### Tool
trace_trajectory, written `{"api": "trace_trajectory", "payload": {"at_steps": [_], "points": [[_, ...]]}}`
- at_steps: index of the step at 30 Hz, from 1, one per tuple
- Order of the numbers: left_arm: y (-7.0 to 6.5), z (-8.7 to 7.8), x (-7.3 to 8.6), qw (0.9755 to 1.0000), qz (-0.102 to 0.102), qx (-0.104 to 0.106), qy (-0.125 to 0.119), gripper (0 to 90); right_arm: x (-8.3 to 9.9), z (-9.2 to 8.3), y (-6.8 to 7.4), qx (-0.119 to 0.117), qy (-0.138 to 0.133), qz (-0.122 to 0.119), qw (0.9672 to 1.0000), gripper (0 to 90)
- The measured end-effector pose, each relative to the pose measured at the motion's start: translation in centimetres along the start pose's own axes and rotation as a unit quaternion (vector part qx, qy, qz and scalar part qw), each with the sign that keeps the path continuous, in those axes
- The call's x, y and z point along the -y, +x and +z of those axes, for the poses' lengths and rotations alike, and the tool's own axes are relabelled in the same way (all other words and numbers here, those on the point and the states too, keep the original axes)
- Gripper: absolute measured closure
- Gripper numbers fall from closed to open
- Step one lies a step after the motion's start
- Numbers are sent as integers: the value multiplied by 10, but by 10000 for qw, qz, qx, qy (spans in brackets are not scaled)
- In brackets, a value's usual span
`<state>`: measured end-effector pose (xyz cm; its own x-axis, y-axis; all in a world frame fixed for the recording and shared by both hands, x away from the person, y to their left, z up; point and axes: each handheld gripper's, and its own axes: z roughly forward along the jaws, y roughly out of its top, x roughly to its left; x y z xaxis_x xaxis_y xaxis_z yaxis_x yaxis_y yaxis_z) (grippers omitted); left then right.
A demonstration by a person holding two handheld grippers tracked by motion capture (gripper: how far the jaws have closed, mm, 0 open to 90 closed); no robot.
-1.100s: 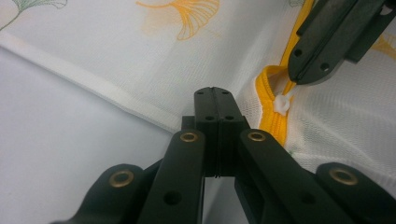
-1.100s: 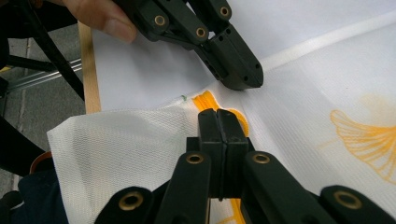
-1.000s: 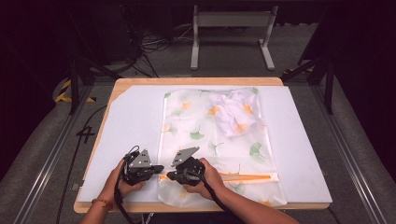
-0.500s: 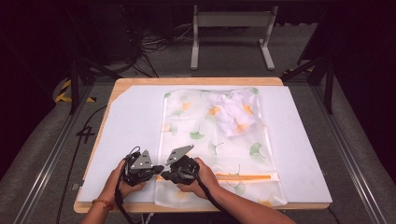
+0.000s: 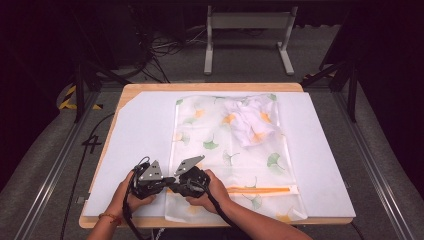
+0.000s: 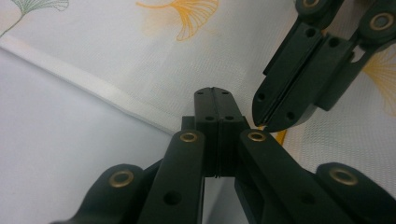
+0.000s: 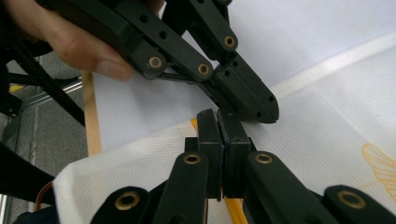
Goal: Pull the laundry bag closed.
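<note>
A white mat [image 5: 135, 135] covers the wooden table [image 5: 150, 87], leaving bare room left and right; on it lies a thin mesh laundry bag [image 5: 220, 145] printed with ginkgo leaves, a white garment [image 5: 250, 125] inside at its far end; the bag looks light, soft and floppy, best pinched at the hemmed near-left edge by the orange zipper [image 5: 260, 189]; there the left gripper [image 6: 215, 95] and right gripper [image 7: 219, 116] meet, both pairs of jaws pressed together, whether on mesh I cannot tell.
</note>
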<state>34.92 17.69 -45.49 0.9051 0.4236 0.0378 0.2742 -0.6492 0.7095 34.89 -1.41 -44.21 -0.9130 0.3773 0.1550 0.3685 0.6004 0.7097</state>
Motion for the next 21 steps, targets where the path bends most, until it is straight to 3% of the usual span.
{"api": "trace_trajectory", "payload": {"at_steps": [7,21], "points": [[1,0,0,10000,-34,23,-16,900,2,1,-1,-10,-122,101,9999,900],[2,0,2,9999,-64,56,-68,900,7,-7,0,0,-101,-122,9999,900]]}}
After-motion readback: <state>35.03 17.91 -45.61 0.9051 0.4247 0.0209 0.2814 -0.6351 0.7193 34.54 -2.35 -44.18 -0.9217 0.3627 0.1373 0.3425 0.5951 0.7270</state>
